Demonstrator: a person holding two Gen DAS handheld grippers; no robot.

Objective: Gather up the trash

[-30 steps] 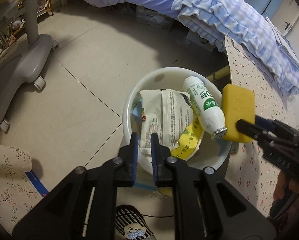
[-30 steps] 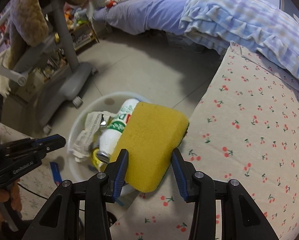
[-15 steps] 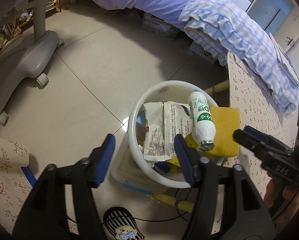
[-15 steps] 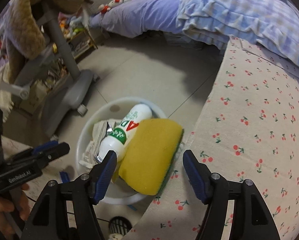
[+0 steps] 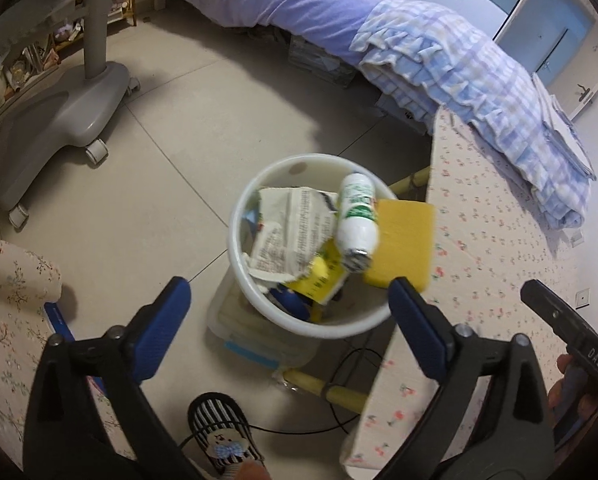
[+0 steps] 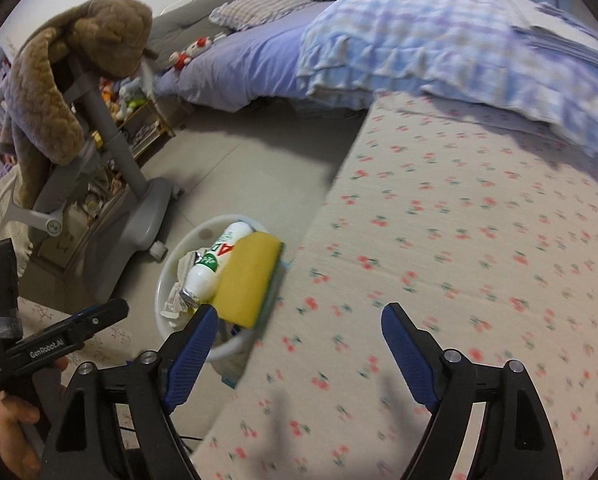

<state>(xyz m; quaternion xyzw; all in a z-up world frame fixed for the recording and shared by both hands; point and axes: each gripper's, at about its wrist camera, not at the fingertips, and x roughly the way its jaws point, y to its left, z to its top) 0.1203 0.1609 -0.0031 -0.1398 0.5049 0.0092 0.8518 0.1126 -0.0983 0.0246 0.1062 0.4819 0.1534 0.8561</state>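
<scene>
The yellow sponge (image 6: 247, 280) lies on the near-right rim of the white trash basin (image 5: 243, 280), leaning partly against the edge of the cherry-print table (image 6: 459, 280), with its green scouring side toward the table. Its long axis runs from near to far in the right wrist view. Touching it on the left is a white drink bottle (image 5: 355, 222), neck pointing near, resting over a crumpled printed wrapper (image 5: 291, 236) and a yellow packet (image 5: 319, 276) inside the basin.

The sponge sits ahead and to the left of the right gripper (image 6: 299, 344), just beyond its left fingertip; the jaws are spread wide and hold nothing. The left gripper (image 5: 287, 308) hangs above the basin's near rim, jaws likewise wide apart and empty, with the sponge far-right of its centre, close to its right fingertip.

Both grippers are near the sponge; the right one looks slightly better lined up with its long sides. Since the sponge perches on the rim rather than down inside, a nudge leftward may be what settles it.

The basin stands on the tiled floor (image 5: 139, 200), over a clear plastic box (image 5: 255, 344).
</scene>
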